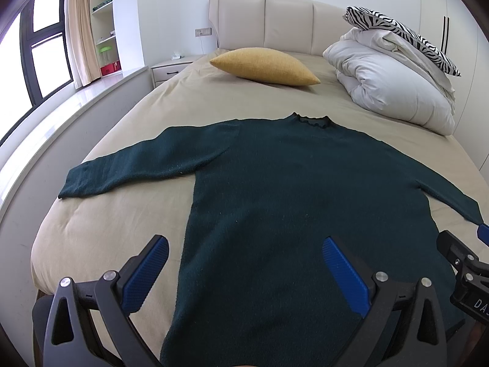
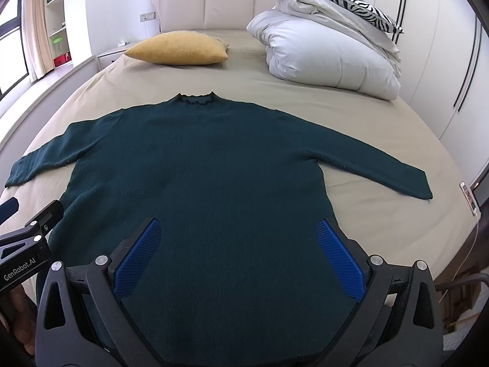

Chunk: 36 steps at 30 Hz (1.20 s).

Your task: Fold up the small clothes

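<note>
A dark green knit sweater (image 1: 290,183) lies flat and spread on the beige bed, neck toward the headboard, both sleeves stretched out to the sides; it also shows in the right wrist view (image 2: 198,159). My left gripper (image 1: 246,241) is open and empty, hovering above the sweater's lower left hem. My right gripper (image 2: 238,226) is open and empty, hovering above the sweater's lower middle. The right gripper's body shows at the right edge of the left wrist view (image 1: 464,263); the left gripper's body shows at the left edge of the right wrist view (image 2: 27,238).
A yellow pillow (image 1: 264,65) lies near the padded headboard (image 1: 275,21). A folded white duvet (image 1: 394,85) with a zebra-print pillow (image 1: 403,32) on top sits at the back right. The beige bed sheet (image 1: 107,229) surrounds the sweater. A nightstand (image 1: 168,70) and window stand left.
</note>
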Each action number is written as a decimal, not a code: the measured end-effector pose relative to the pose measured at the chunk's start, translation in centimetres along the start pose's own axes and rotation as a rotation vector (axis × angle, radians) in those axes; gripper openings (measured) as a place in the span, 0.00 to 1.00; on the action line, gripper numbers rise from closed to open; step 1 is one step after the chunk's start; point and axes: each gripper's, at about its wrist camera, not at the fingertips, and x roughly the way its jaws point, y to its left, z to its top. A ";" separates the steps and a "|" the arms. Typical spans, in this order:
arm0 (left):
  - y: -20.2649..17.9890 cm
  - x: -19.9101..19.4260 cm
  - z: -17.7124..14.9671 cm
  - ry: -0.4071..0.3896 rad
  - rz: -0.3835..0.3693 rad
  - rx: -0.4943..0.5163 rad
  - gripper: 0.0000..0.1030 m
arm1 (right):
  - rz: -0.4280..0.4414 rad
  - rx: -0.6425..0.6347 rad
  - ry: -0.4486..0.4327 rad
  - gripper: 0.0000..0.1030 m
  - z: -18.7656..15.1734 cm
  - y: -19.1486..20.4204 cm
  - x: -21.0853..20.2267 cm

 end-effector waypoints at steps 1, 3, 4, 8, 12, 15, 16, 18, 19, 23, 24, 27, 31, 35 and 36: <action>-0.1 0.1 -0.1 0.000 0.000 0.000 1.00 | 0.001 0.000 0.000 1.00 0.0 0.0 0.0; -0.1 0.1 -0.1 0.000 0.000 0.000 1.00 | 0.000 0.000 0.000 1.00 0.0 0.0 0.0; 0.0 0.1 -0.2 -0.001 -0.001 0.000 1.00 | 0.000 0.000 0.000 1.00 0.0 0.0 0.0; -0.1 0.1 -0.2 0.001 0.000 0.000 1.00 | 0.001 0.001 0.002 1.00 -0.1 -0.1 0.1; -0.1 0.1 -0.2 0.001 0.000 0.000 1.00 | 0.001 0.002 0.004 1.00 -0.1 -0.1 0.3; 0.0 0.1 -0.2 0.001 0.000 0.000 1.00 | 0.003 0.002 0.006 1.00 -0.2 -0.2 0.3; -0.1 0.1 -0.2 0.001 0.000 0.000 1.00 | 0.003 0.002 0.006 1.00 -0.2 -0.2 0.4; 0.0 0.1 -0.2 0.001 0.000 0.000 1.00 | 0.003 0.002 0.006 1.00 -0.3 -0.2 0.4; -0.1 0.1 -0.2 0.002 0.000 0.000 1.00 | 0.003 0.002 0.006 1.00 -0.2 -0.2 0.4; -0.1 0.1 -0.2 0.001 0.001 0.000 1.00 | 0.003 0.002 0.006 1.00 -0.2 -0.2 0.4; -0.1 0.1 -0.2 0.002 0.000 0.000 1.00 | 0.003 0.002 0.006 1.00 -0.3 -0.2 0.4; -0.1 0.1 -0.2 0.002 0.001 0.000 1.00 | 0.003 0.003 0.006 1.00 -0.3 -0.2 0.4; -0.1 0.1 -0.1 0.002 0.001 0.000 1.00 | 0.003 0.003 0.008 1.00 -0.4 -0.2 0.4; -0.1 0.1 -0.1 0.003 0.000 0.000 1.00 | 0.003 0.002 0.009 1.00 -0.4 -0.2 0.5; -0.1 0.1 -0.1 0.003 0.001 0.000 1.00 | 0.003 0.002 0.009 1.00 -0.4 -0.2 0.5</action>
